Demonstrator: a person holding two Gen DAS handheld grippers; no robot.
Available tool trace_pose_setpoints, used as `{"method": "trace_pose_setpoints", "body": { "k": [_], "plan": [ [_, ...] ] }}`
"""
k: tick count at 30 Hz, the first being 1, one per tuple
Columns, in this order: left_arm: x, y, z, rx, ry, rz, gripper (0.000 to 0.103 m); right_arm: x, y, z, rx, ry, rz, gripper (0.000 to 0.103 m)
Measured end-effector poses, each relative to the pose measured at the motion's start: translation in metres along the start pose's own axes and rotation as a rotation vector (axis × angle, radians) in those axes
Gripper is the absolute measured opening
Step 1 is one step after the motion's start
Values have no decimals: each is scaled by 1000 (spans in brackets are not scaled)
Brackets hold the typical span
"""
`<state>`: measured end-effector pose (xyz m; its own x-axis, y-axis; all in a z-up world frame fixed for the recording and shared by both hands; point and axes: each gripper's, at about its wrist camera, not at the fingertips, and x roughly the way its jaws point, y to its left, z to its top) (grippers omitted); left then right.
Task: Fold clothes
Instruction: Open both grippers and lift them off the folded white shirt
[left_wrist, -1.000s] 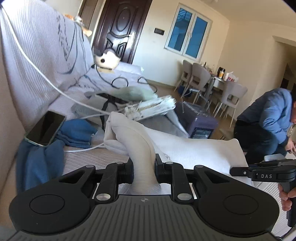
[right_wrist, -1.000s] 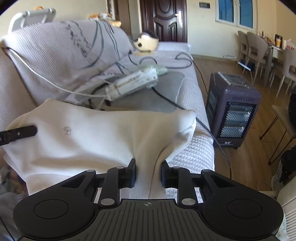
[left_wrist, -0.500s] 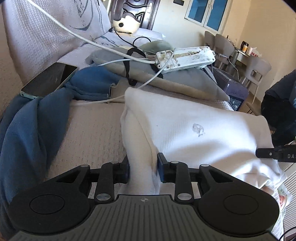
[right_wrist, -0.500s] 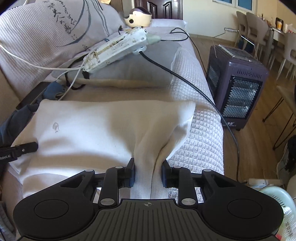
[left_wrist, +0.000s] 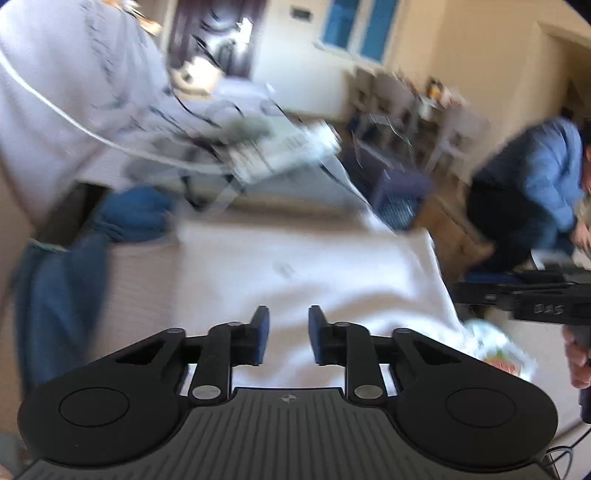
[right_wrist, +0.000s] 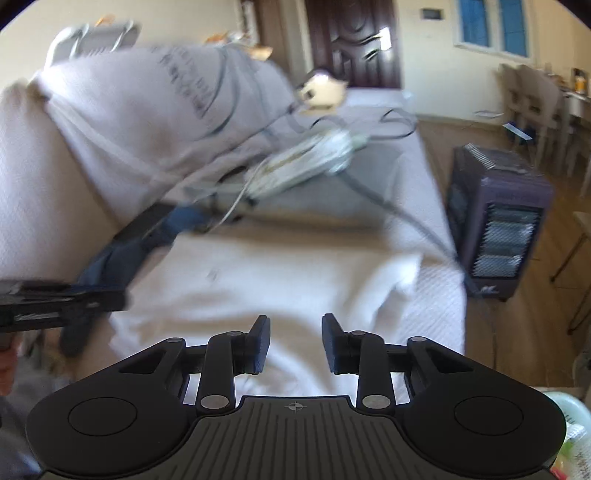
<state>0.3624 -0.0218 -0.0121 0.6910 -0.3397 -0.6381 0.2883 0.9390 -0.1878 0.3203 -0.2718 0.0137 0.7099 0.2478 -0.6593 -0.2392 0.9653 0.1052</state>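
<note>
- Two grippers hover with nothing between their fingers: the left gripper (left_wrist: 285, 334) closing, the right gripper (right_wrist: 295, 341) closing too.
- The white garment (left_wrist: 295, 266) lies flat just ahead and beneath both.

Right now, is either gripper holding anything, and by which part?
Nothing is held. The left gripper and right gripper both stand open above the white garment, which lies flat on the sofa, no cloth between the pads.
</note>
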Motion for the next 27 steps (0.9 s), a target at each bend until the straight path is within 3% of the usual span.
{"method": "trace_pose_setpoints", "body": {
  "k": [4, 10, 14, 18, 21, 23, 24, 26, 27],
  "plan": [
    [33, -10, -25, 42, 127, 88, 14, 22, 9, -16, -23, 78, -33, 24],
    [44, 4, -39, 1, 126, 75, 19, 45, -6, -37, 13, 138, -52, 21],
    [49, 10, -42, -22, 122, 54, 19, 50, 1, -44, 17, 133, -88, 21],
    [48, 1, -38, -6, 136, 89, 20, 48, 7, -47, 8, 129, -123, 23],
    [32, -12, -30, -22, 216, 120, 43, 32, 16, -39, 41, 160, -142, 26],
    [9, -19, -30, -63, 226, 55, 43, 4, 25, -42, 75, 155, -86, 31],
    [-6, -24, -33, -78, 220, 18, 44, -8, 30, -45, 74, 150, -40, 41],
    [-38, -37, -42, -79, 218, -7, 47, -37, 41, -56, 42, 151, 23, 52],
    [-54, -43, -49, -71, 213, -11, 49, -51, 46, -61, 16, 152, 43, 53]
  ]
}}
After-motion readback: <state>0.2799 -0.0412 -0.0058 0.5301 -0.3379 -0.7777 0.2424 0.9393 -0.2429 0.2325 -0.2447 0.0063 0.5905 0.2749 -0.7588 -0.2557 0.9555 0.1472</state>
